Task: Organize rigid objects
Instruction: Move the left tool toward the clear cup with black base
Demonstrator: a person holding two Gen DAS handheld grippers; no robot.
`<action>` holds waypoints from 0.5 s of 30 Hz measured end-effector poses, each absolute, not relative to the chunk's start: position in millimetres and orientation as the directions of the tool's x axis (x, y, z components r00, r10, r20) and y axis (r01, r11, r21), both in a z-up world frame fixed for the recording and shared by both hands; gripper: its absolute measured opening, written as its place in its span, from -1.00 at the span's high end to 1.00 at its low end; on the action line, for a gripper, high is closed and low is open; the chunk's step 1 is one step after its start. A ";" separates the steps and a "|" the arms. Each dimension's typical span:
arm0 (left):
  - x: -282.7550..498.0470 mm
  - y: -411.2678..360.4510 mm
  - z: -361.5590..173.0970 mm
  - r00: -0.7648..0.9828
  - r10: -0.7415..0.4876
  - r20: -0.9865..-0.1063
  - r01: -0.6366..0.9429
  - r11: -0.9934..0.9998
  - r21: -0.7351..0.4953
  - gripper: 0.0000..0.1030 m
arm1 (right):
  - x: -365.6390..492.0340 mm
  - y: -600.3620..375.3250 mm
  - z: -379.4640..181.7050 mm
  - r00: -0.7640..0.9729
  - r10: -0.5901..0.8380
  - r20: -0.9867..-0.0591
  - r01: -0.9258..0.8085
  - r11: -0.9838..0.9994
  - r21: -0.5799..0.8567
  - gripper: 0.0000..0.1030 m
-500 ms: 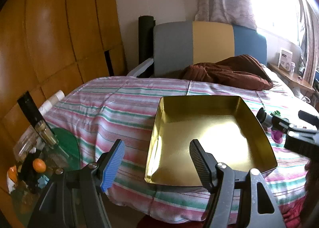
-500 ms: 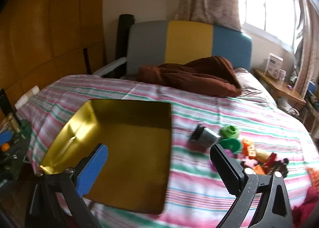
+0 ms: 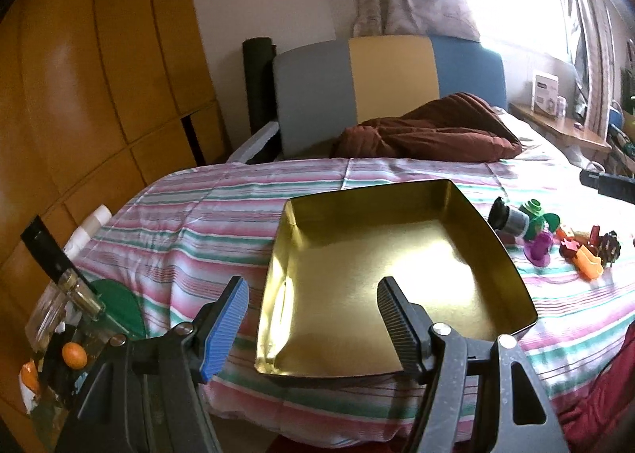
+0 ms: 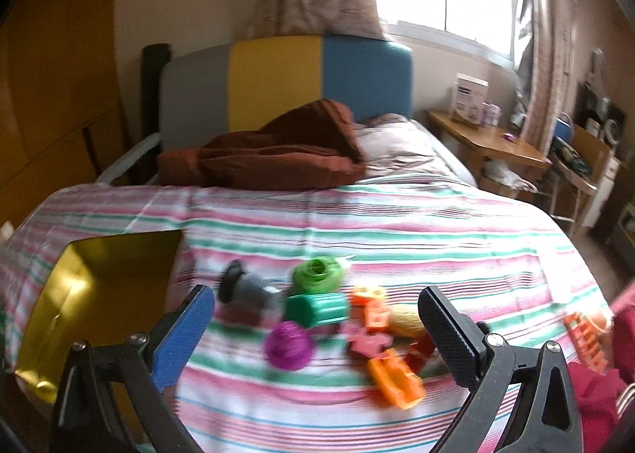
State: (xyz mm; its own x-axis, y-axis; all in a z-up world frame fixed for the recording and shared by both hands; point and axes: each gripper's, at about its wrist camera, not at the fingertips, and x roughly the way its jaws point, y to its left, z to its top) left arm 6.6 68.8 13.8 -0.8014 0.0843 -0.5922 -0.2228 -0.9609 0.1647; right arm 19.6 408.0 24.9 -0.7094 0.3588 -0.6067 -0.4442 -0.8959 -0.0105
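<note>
Hand-held gripper (image 4: pixel 317 328) above toy clutter (image 4: pixel 349 318)

We see a gold tray (image 3: pixel 397 254) on pink, green and white striped bedding (image 4: pixel 397 223), beside green (image 4: pixel 317 308), purple (image 4: pixel 289 346) and orange toys (image 4: pixel 395 377), with a brown blanket (image 4: pixel 274 155) behind.

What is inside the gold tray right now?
Nothing shows inside the gold tray; its floor looks bare. The left gripper's fingers cover part of the near edge.
</note>
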 end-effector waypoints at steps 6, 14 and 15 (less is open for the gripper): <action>1.6 91.4 9.9 -0.767 0.144 -0.625 -0.314 -0.934 0.169 -0.33 | 27.3 458.2 11.2 -0.698 0.360 -0.619 -0.487 -0.872 0.043 -1.00; -9.6 139.7 3.7 -0.685 0.254 -0.683 -0.465 -0.874 0.141 -0.33 | 45.5 506.0 -11.2 -0.718 0.279 -0.637 -0.546 -0.794 0.268 -1.00; -10.4 150.5 5.9 -0.675 0.291 -0.678 -0.501 -0.856 0.131 -0.33 | 45.9 506.0 -10.4 -0.721 0.281 -0.633 -0.546 -0.794 0.269 -1.00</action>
State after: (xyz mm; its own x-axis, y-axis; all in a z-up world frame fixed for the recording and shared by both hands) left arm -10.4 150.5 5.9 -0.6747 0.2911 -0.6783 -0.5008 -0.8556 0.1310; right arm 45.9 506.0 -10.4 -0.7210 0.2808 -0.6335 -0.5457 -0.7935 0.2693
